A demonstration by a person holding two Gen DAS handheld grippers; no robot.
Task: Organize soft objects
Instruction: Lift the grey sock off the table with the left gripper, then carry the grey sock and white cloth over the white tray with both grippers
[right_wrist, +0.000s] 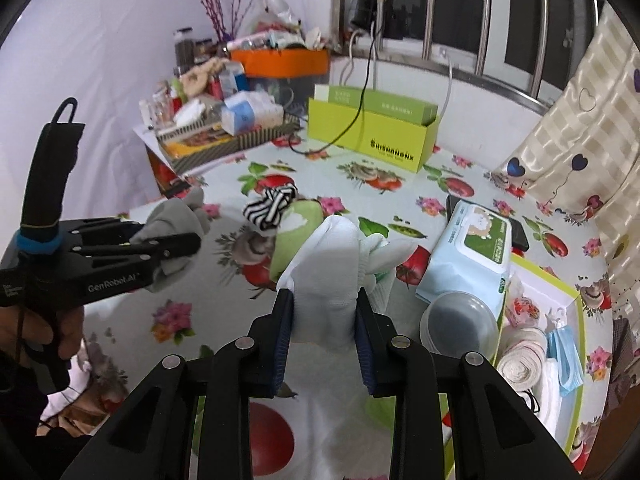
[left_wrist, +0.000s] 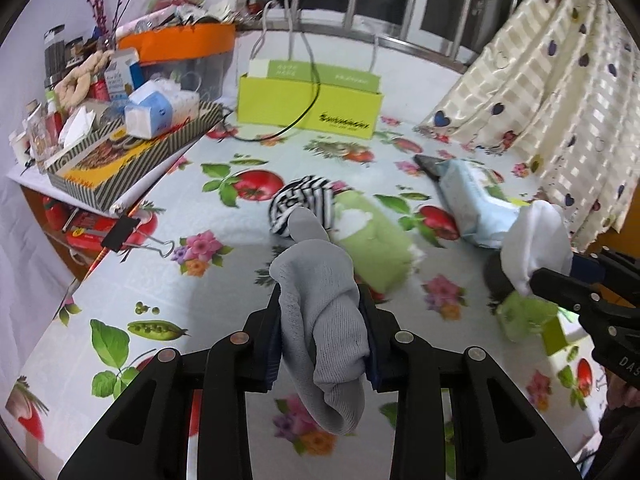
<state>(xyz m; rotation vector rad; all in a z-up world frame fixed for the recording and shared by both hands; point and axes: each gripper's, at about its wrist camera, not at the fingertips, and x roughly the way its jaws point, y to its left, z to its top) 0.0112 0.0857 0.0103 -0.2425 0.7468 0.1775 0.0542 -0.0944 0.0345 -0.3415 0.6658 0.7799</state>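
My left gripper (left_wrist: 320, 300) is shut on a grey sock (left_wrist: 320, 320), lifted off the flowered tablecloth (left_wrist: 180, 300); the sock hangs down between the pads. From the right wrist view the same left gripper (right_wrist: 192, 246) shows at the left with the grey sock (right_wrist: 172, 220). My right gripper (right_wrist: 323, 308) is shut on a white sock (right_wrist: 332, 268), also raised above the table; it appears as the white sock (left_wrist: 536, 236) at the right of the left wrist view. A black-and-white striped sock (left_wrist: 302, 200) and a light green cloth (left_wrist: 372, 240) lie on the table beyond.
A wet-wipes pack (right_wrist: 472, 252) lies right of the green cloth. A lime box (right_wrist: 560, 320) at the right edge holds rolled cloths and a blue mask. A lime carton (left_wrist: 308, 104) stands at the back, cluttered trays (left_wrist: 132, 152) at the left, a curtain (left_wrist: 560, 80) at the right.
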